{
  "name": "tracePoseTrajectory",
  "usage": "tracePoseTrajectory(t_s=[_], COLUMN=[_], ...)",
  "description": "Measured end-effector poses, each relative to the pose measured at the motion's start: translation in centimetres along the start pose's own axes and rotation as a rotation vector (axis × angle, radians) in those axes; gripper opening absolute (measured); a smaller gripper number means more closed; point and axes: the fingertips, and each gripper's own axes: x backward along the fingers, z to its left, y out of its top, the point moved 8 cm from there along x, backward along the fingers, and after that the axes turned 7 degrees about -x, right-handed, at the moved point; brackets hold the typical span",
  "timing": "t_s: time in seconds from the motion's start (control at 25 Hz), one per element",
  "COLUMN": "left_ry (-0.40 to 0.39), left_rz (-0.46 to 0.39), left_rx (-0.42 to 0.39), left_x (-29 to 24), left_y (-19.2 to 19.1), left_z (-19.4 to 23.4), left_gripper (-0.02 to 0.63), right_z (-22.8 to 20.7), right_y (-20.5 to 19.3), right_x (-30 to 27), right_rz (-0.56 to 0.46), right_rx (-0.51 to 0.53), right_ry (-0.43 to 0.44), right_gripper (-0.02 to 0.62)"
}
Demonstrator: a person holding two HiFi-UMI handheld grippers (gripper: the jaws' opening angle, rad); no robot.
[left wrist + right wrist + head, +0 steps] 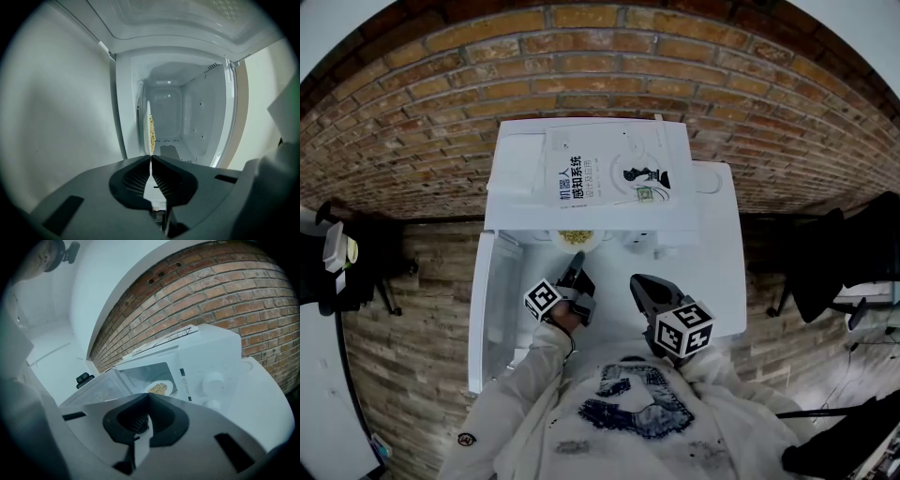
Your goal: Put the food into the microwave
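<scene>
White plate (596, 241) of yellowish food (575, 236) sits at the open microwave (514, 202) mouth, just above the head view's centre. Its near rim is pinched in the left tongs (577, 261). The right tongs (636, 279), right of centre, are closed and empty above the desk (722, 281).

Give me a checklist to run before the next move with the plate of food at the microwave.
1. Microwave door open: ok, swung wide to the left.
2. Left tongs grip on the plate: ok, shut on its rim.
3. Food on the plate: ok, heaped in the middle.
4. Cavity free: ok, nothing seen inside.
5. Right tongs out of the way: ok, shut, empty, held back from the opening.
6. Plate fully inside: not ok, part pokes out at the front.
</scene>
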Motion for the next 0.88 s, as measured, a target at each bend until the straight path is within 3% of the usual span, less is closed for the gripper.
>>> tracePoseTrajectory(t_s=[0.88], left_ry=[0.017], left_rz=[-0.006], left_rx=[0.004], left_x=[-2.3], left_y=[2.0], left_z=[0.6], left_gripper=[0.021], right_z=[-0.9], right_y=[0.0], right_x=[-0.3], right_rz=[-0.003], right_rx=[-0.03], right_ry=[-0.037], right_gripper=[0.014])
